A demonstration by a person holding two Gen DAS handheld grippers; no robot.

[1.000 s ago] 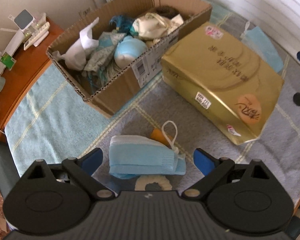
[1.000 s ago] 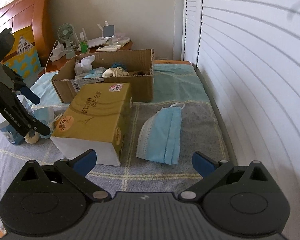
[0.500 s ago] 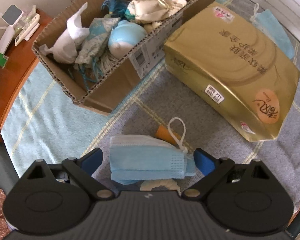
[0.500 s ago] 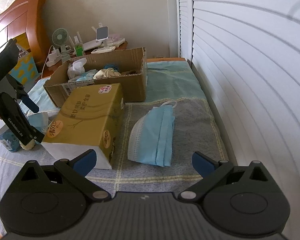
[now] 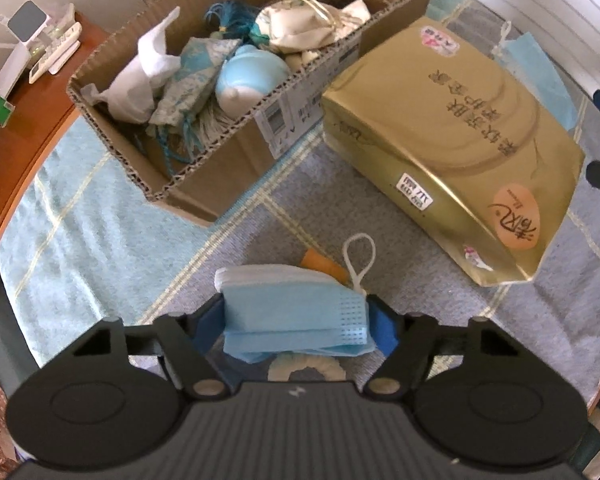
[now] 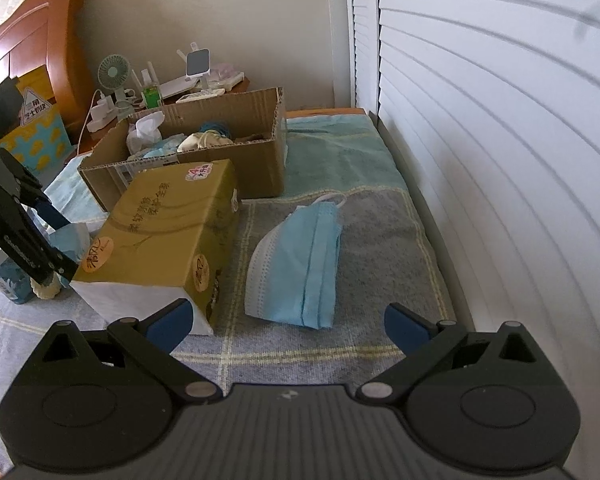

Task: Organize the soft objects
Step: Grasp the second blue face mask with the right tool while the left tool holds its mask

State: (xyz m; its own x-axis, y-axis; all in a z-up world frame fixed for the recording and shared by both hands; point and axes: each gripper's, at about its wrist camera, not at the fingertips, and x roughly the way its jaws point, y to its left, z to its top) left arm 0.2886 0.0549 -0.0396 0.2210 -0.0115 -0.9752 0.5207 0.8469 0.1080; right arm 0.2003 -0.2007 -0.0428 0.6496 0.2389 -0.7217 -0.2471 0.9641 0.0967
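Observation:
My left gripper (image 5: 296,320) is shut on a folded blue face mask (image 5: 292,312), its blue pads pressing both ends; the white ear loop (image 5: 358,256) sticks out to the right. An open cardboard box (image 5: 220,168) holding several soft items stands ahead on the left. A second blue face mask (image 6: 300,264) lies flat on the grey towel just ahead of my right gripper (image 6: 288,324), which is open and empty. The left gripper also shows at the left edge of the right wrist view (image 6: 40,240).
A gold tissue pack (image 5: 452,136) lies between the box and the second mask (image 5: 540,64). A white fluffy ring (image 5: 304,368) and an orange object (image 5: 320,264) lie under the held mask. A wooden nightstand (image 5: 28,128) with gadgets is far left. White shutters (image 6: 500,160) run along the right.
My left gripper's fingers have closed from wide open onto the folded blue mask. My right gripper has moved closer to the second mask and stays open.

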